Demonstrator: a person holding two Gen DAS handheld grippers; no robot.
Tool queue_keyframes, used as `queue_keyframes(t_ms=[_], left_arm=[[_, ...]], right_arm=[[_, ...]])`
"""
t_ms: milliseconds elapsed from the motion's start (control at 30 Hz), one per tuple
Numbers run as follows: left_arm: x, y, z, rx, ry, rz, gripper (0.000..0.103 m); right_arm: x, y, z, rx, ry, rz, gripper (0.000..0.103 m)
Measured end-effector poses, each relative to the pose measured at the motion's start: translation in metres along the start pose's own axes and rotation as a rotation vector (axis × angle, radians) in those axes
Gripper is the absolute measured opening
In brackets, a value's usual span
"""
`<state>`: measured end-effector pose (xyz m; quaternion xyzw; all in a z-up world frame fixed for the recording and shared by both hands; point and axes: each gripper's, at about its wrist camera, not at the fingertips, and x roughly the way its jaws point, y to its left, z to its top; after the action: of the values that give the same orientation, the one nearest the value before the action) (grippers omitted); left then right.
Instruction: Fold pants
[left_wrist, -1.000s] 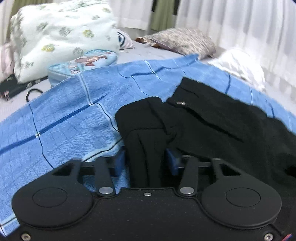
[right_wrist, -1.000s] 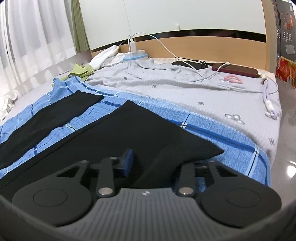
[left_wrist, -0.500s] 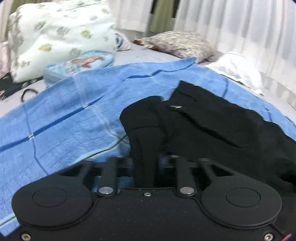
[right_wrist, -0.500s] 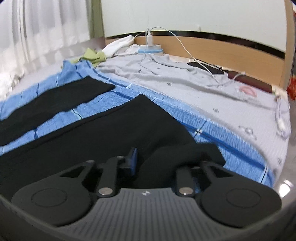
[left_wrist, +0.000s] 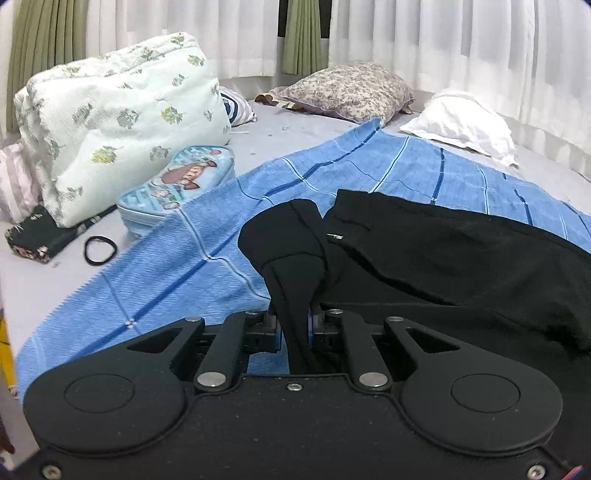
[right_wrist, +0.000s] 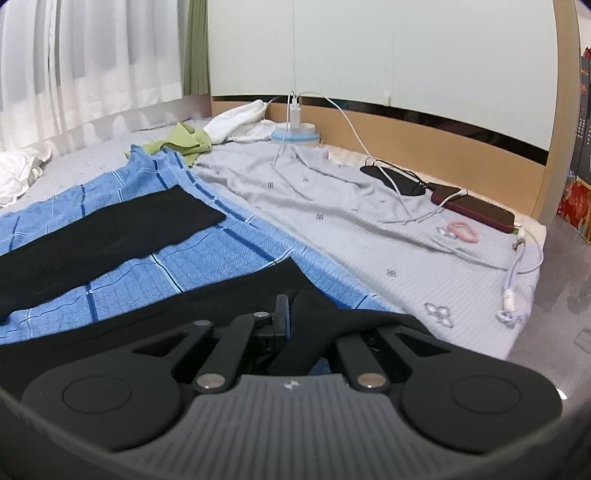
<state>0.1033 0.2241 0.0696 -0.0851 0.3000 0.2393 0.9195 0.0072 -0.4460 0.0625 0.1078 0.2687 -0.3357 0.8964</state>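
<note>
- On the bed (left_wrist: 258, 136), a blue blanket (left_wrist: 177, 254) lies under the black pants (left_wrist: 461, 251); it gives a flat, clean base for folding.
- Pants position: spread lengthwise across the blanket, waist end toward the left gripper (left_wrist: 295, 321), legs running toward the right gripper (right_wrist: 291, 321).
- Left gripper: fingers (left_wrist: 275, 326) clamped on a bunched ridge of waist fabric. The cloth rises out of the grip in a raised loop, so this corner appears lifted clear of the blanket.
- Right gripper: fingers (right_wrist: 282, 314) pressed together on the hem of the near leg (right_wrist: 229, 295). The fabric humps up between them.
- Far leg (right_wrist: 110, 232): flat on the blanket, well apart from the near leg, with a blue strip showing between.
- Reason for the two-end hold, as judged: gripping the same side at waist and hem keeps that edge taut, so the near leg can travel over the far leg as one panel without sagging.
- Stage, as judged: first lengthwise fold, only begun; legs not yet stacked.
- Risk: the thin cloth may slip from the right fingers under tension.
- Clutter: pillows (left_wrist: 122, 122), pouch (left_wrist: 177, 184) and cables (right_wrist: 406, 206) lie beside the blanket, off the fold path.
</note>
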Motion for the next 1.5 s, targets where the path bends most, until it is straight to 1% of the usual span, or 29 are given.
queue_keyframes(t_ms=[100,233,300,367,467,500,533,567,600,633,667,700,733,767,800,867,1067,1233,1367,1500], left_arm=[[-0.016,0.008,-0.001,0.002,-0.002,-0.002,0.012],[-0.037,0.026,-0.001,-0.001,-0.002,-0.013,0.012],[-0.046,0.037,-0.006,-0.007,-0.001,-0.011,0.012],[-0.046,0.045,-0.014,-0.001,0.009,0.007,0.012],[-0.035,0.054,-0.035,-0.009,0.082,0.008,0.014],[-0.031,0.056,-0.041,-0.022,0.109,0.014,0.016],[-0.028,0.057,-0.046,-0.034,0.128,0.023,0.020],[-0.027,0.057,-0.049,-0.040,0.143,0.037,0.028],[-0.028,0.057,-0.051,-0.041,0.146,0.049,0.037],[-0.030,0.056,-0.051,-0.036,0.140,0.064,0.042],[-0.033,0.055,-0.049,-0.026,0.129,0.075,0.053],[-0.035,0.053,-0.047,-0.020,0.117,0.078,0.065],[-0.038,0.052,-0.044,-0.014,0.102,0.076,0.074],[-0.041,0.049,-0.041,-0.008,0.087,0.070,0.091],[-0.045,0.046,-0.038,-0.001,0.069,0.056,0.101],[-0.052,0.039,-0.030,0.020,0.042,0.034,0.102],[-0.062,0.013,-0.012,0.091,-0.003,-0.001,0.103],[-0.066,-0.007,0.000,0.132,-0.028,-0.041,0.103],[-0.065,-0.017,0.011,0.130,-0.024,-0.088,0.103],[-0.056,-0.024,0.024,0.098,0.006,-0.137,0.103]], right_arm=[[-0.009,-0.011,0.000,0.016,-0.007,0.006,0.004],[-0.016,-0.026,-0.004,0.040,0.005,0.023,0.004],[-0.018,-0.033,-0.007,0.039,0.006,0.019,0.004],[-0.019,-0.038,-0.010,0.036,0.012,0.004,0.003],[-0.011,-0.042,-0.018,0.033,0.050,0.010,0.004],[-0.009,-0.040,-0.021,0.020,0.064,0.009,0.004],[-0.008,-0.038,-0.023,0.010,0.073,0.006,0.007],[-0.008,-0.036,-0.024,0.006,0.079,-0.002,0.013],[-0.009,-0.034,-0.023,0.005,0.085,-0.001,0.027],[-0.011,-0.032,-0.021,0.007,0.084,0.003,0.037],[-0.014,-0.030,-0.019,0.007,0.082,0.010,0.044],[-0.018,-0.028,-0.015,0.006,0.076,0.023,0.048],[-0.023,-0.025,-0.011,0.004,0.067,0.033,0.055],[-0.028,-0.020,-0.007,-0.005,0.056,0.042,0.060],[-0.032,-0.015,-0.003,-0.015,0.047,0.052,0.062],[-0.040,-0.006,0.003,-0.025,0.035,0.073,0.067],[-0.057,0.024,0.019,-0.036,0.005,0.170,0.078],[-0.062,0.055,0.026,-0.074,-0.002,0.226,0.084],[-0.062,0.078,0.032,-0.079,0.000,0.276,0.086],[-0.059,0.102,0.037,-0.077,0.010,0.316,0.088]])
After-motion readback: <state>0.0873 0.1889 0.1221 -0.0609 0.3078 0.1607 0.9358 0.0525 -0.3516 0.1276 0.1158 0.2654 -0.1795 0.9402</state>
